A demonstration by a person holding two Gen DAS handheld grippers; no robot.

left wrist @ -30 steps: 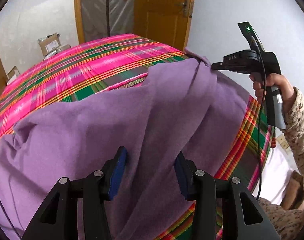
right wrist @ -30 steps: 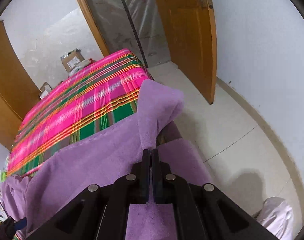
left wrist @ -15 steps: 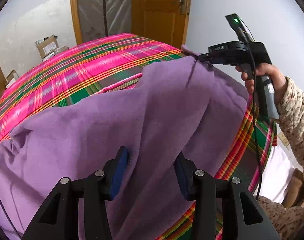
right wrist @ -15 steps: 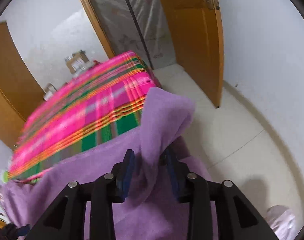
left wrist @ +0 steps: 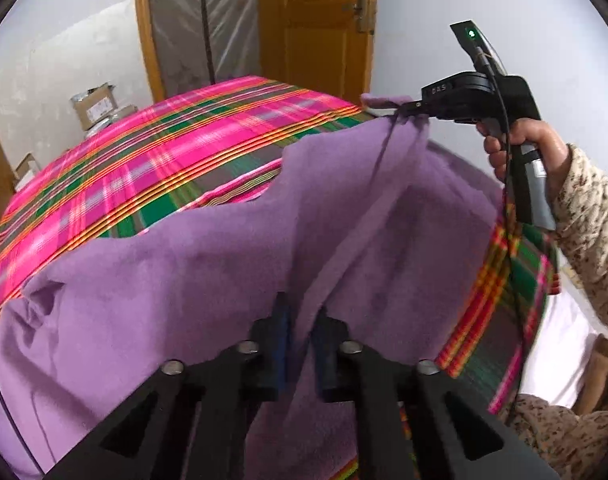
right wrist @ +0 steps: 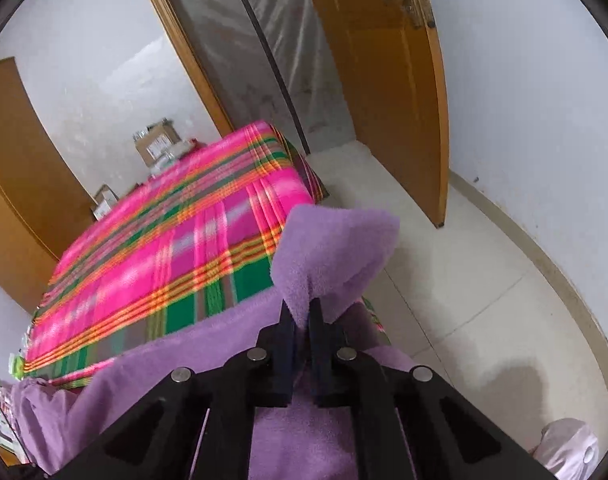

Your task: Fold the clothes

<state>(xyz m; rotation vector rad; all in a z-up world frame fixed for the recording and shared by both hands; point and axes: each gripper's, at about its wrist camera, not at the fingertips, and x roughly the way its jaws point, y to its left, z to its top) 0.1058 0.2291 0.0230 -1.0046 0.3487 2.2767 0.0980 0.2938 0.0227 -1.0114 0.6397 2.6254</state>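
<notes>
Both grippers had just clamped down on the purple cloth (left wrist: 208, 264) spread over the plaid bed (left wrist: 152, 160), left gripper (left wrist: 302, 320) pinching a fold right ahead, right gripper (right wrist: 300, 312) gripping a raised corner.

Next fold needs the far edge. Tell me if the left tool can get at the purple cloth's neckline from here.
Probably not yet. The left tool has just closed and is shut on a ridge of the purple cloth; the neckline lies farther across the bed, unobstructed, but the tool must release first.

"DAS" on right gripper (left wrist: 413, 106) body
</notes>
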